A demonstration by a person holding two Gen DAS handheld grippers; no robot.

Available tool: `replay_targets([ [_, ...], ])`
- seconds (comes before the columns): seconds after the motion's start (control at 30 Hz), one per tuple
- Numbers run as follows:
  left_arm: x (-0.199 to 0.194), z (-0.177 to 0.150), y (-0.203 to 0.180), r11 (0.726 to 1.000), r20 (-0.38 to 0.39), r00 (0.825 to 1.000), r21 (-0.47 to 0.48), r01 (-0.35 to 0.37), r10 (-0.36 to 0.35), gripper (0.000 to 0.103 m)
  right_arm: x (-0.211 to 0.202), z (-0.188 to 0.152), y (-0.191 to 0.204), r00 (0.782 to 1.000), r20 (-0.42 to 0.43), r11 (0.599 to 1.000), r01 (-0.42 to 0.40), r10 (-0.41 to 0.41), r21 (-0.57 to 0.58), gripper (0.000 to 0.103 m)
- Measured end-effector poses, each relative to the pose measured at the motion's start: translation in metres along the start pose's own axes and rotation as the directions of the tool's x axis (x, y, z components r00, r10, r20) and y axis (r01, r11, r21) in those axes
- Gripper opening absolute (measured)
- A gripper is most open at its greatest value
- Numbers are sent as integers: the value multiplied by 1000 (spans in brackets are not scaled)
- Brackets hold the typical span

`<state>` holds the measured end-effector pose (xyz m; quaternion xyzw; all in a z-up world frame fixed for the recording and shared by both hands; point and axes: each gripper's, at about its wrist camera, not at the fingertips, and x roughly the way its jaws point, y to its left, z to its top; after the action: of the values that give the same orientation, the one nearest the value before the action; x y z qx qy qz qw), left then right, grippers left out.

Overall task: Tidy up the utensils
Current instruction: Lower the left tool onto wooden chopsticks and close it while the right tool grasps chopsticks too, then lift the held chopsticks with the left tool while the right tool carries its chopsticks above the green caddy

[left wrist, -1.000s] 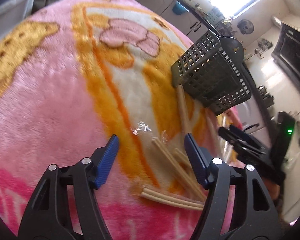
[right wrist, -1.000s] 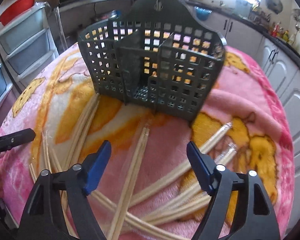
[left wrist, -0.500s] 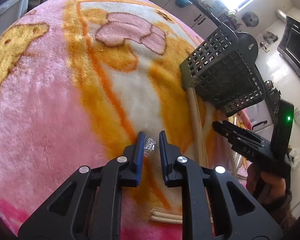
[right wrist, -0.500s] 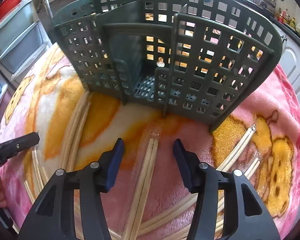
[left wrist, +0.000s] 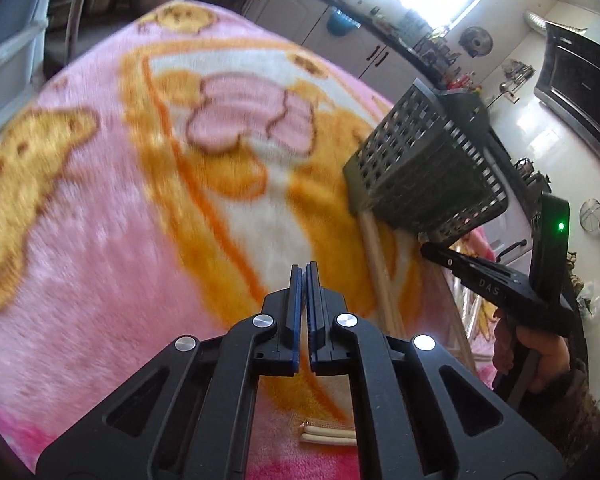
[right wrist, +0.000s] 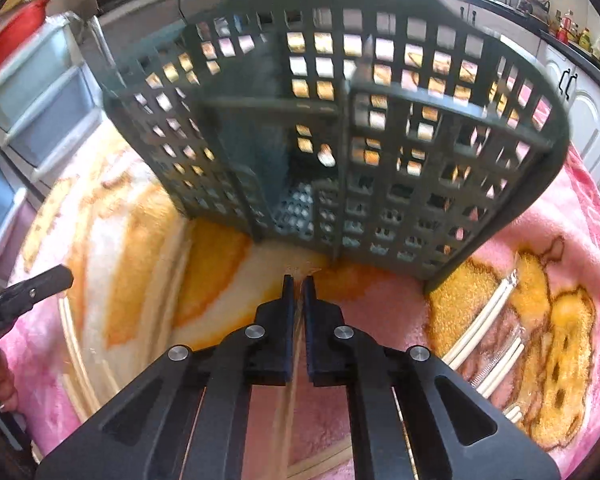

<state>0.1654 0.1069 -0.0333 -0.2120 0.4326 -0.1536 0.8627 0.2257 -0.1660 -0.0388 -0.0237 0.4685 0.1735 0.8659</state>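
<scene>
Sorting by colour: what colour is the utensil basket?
Dark grey-green basket, clearest in the right wrist view.

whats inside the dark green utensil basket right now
Nothing shows inside the dark green utensil basket: the right wrist view sees its dividers and perforated floor bare. The far compartments are partly hidden by the lattice walls. Wrapped chopsticks lie outside on the pink blanket.

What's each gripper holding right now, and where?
Right gripper pinches the wrapped chopsticks near their far tip. Left gripper is shut; nothing visible in it.

Wrist cams, shared caddy (left wrist: pixel 428 168) (right wrist: pixel 340 132)
</scene>
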Motion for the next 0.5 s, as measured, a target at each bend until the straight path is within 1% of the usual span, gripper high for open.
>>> replay_targets([
  [0.17, -27, 16, -13, 999, 76, 997, 36, 21, -24, 1, -34, 5, 5, 993, 93, 996, -72, 75, -43, 4],
  [0.27, -39, 24, -27, 997, 114, 993, 71, 35, -43, 1, -63, 9, 6, 980, 163, 992, -101, 111, -72, 4],
  [0.4, -51, 34, -53, 990, 151, 986, 127, 55, -75, 1, -95, 15, 0, 961, 242, 988, -112, 135, -108, 4],
  [0.5, -55, 41, -70, 982, 168, 981, 174, 66, -96, 1, -108, 19, 10, 944, 295, 986, -121, 150, -117, 4],
])
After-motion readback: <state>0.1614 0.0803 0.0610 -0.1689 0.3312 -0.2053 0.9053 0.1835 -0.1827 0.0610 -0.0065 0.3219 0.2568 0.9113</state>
